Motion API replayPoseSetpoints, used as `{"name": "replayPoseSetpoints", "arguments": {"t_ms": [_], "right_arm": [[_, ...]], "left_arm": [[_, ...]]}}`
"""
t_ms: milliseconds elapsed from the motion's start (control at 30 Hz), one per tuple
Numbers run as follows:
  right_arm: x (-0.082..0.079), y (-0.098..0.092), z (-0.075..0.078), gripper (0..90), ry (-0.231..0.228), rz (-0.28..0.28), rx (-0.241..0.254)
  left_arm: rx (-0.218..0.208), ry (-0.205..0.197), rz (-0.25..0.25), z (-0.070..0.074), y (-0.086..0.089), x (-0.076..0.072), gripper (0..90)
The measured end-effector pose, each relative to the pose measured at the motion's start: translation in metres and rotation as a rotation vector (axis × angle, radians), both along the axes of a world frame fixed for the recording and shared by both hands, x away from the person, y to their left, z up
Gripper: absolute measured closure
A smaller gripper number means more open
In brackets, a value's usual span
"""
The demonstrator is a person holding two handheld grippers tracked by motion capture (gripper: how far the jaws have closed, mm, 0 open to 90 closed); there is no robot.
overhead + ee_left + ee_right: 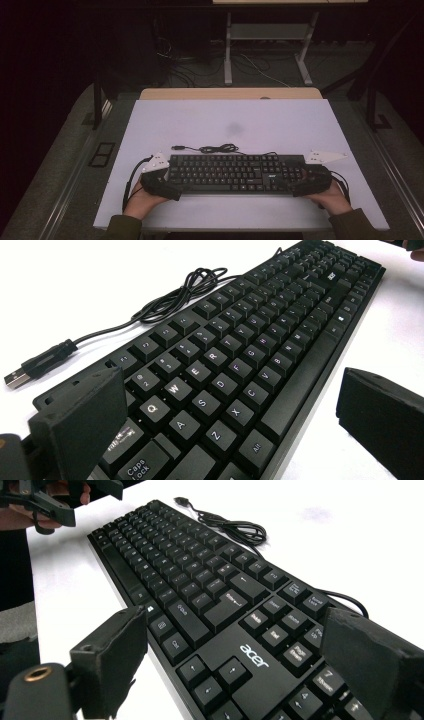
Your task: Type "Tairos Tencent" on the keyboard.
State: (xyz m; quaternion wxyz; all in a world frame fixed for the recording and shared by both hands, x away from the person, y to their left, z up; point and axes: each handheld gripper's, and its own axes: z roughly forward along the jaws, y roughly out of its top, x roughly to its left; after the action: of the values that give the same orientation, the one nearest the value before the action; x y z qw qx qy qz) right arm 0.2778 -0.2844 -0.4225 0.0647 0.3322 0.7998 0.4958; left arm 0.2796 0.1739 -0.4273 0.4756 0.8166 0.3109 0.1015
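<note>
Tabletop [280,120], white, rectangular, with a strip of wooden edge at its far side; one faint grey smudge [234,129] near the middle of the sheet.

Keyboard [235,173], black, full-size with number pad, Acer logo above the arrow keys, lying flat on the near half of the tabletop with its long side parallel to the person's edge. In the left gripper view the keyboard [240,355] runs away from the Caps Lock corner; in the right gripper view the keyboard [210,600] runs away from the arrow-key and number-pad end.

Left gripper [167,182], black, held at the keyboard's left end. Jaws stand apart: one over the top-left corner by the Esc row, the other off the front edge over the white surface, the keyboard's end between them. Not closed on anything.

Right gripper [302,182], black, held at the keyboard's right end. Jaws likewise spread, one off the front edge near the Ctrl key, the other over the number pad, the keyboard's end between them. Whether either pad touches the casing cannot be told.

Keyboard cable [220,148], thin, black, loosely coiled on the tabletop just behind the keyboard's top edge.

USB plug [17,377], at the cable's free end, lying on the white surface left of the coil.
</note>
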Motion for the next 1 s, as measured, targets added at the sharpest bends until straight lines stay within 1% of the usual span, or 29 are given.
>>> {"name": "replayPoseSetpoints", "arguments": {"t_ms": [267, 500, 867, 1000], "right_arm": [[0.003, 0.005, 0.004, 11.3, 0.003, 0.004, 0.011], [0.008, 0.011, 0.007, 11.3, 0.004, 0.010, 0.026], [0.013, 0.024, 0.008, 11.3, 0.001, 0.027, 0.044], [0.017, 0.028, 0.008, 11.3, 0.004, 0.029, 0.051]], "left_arm": [[-0.010, -0.006, 0.003, 0.002, 0.000, -0.001, 0.0], [-0.018, -0.001, 0.003, 0.002, 0.000, -0.002, 0.0], [-0.016, -0.003, 0.000, 0.002, -0.001, -0.002, 0.0], [-0.026, -0.006, 0.004, 0.003, -0.001, -0.002, 0.0]]}}
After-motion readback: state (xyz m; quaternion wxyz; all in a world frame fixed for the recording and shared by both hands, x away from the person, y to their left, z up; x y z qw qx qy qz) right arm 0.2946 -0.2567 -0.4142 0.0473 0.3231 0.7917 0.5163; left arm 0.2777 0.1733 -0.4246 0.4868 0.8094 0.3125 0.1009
